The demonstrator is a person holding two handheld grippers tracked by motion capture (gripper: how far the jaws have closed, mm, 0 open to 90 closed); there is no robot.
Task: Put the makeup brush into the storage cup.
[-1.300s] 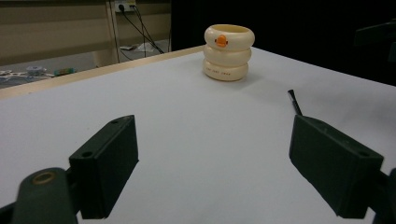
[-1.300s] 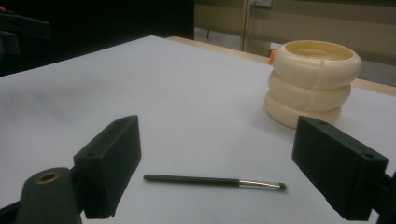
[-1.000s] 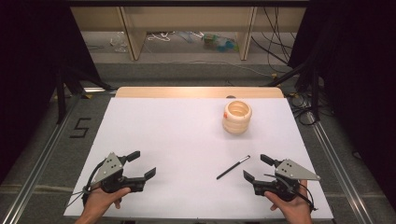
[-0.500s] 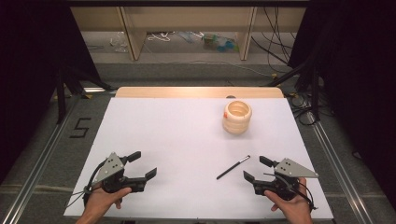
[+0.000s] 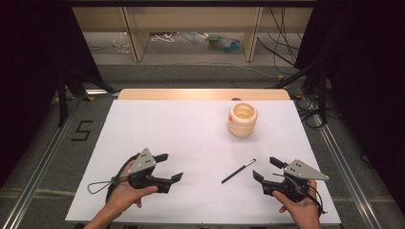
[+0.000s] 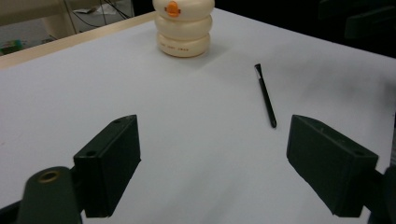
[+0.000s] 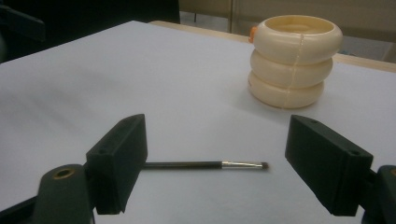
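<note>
White sheet covers the tabletop (image 5: 191, 129), the largest item in the workspace, with a strip of bare wood along its far edge. On it, toward the far right, we find a cream holder (image 5: 242, 119) built of three stacked rings, standing upright and open at the top, with a small orange mark on its upper ring. It is well apart from both tools.

We note next the left gripper (image 5: 168, 168), held near the front left of the sheet. Compared with the earlier high view, it has travelled inward, toward the centre and the brush, and now sits noticeably closer to the middle of the sheet. Its jaws stand wide apart with nothing between them. In the left gripper view the brush and holder both lie ahead of it.

At the front right, the right gripper (image 5: 266, 169) has kept its place. Its jaws are spread wide, having just been narrowing slightly, and no object is between the pads.

The smallest item, a thin black brush (image 5: 238, 171), lies flat on the sheet just left of the right gripper, with its bristle end toward the holder. In the right gripper view it lies crosswise just beyond the jaws, untouched.

We judge that the pickup has not begun: both tools are converging on the brush, and the likely destination is the holder.
</note>
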